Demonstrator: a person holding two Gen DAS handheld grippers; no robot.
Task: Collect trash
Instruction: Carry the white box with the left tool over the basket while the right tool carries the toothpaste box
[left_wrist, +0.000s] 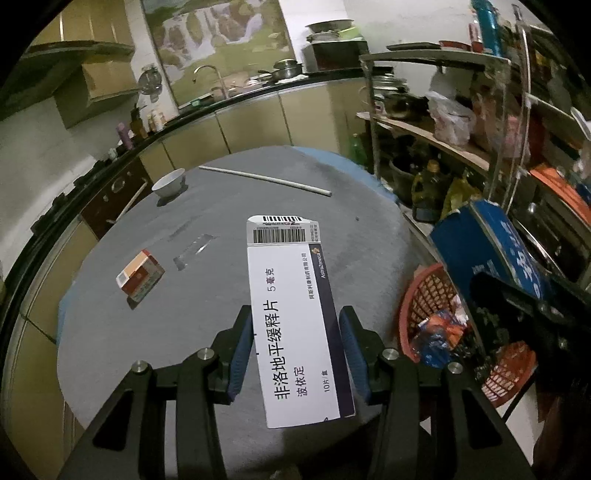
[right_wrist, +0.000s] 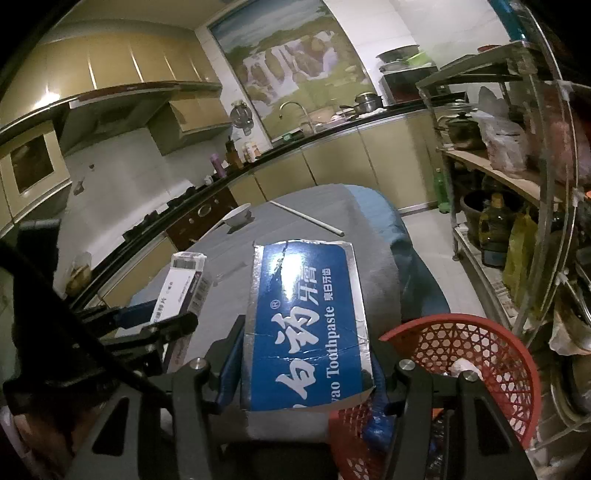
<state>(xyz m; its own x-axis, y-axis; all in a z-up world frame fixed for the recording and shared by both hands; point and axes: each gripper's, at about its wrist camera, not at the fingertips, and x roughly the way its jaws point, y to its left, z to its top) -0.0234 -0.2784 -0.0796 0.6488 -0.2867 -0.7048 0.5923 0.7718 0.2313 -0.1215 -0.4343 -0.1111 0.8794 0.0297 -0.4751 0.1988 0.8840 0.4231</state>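
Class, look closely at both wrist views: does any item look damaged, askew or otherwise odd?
Yes. The blue toothpaste box clamped in the right gripper is torn and creased along its top edge and across its printed face. On the table, a small red-and-white box lies askew beside a flat clear plastic strip.
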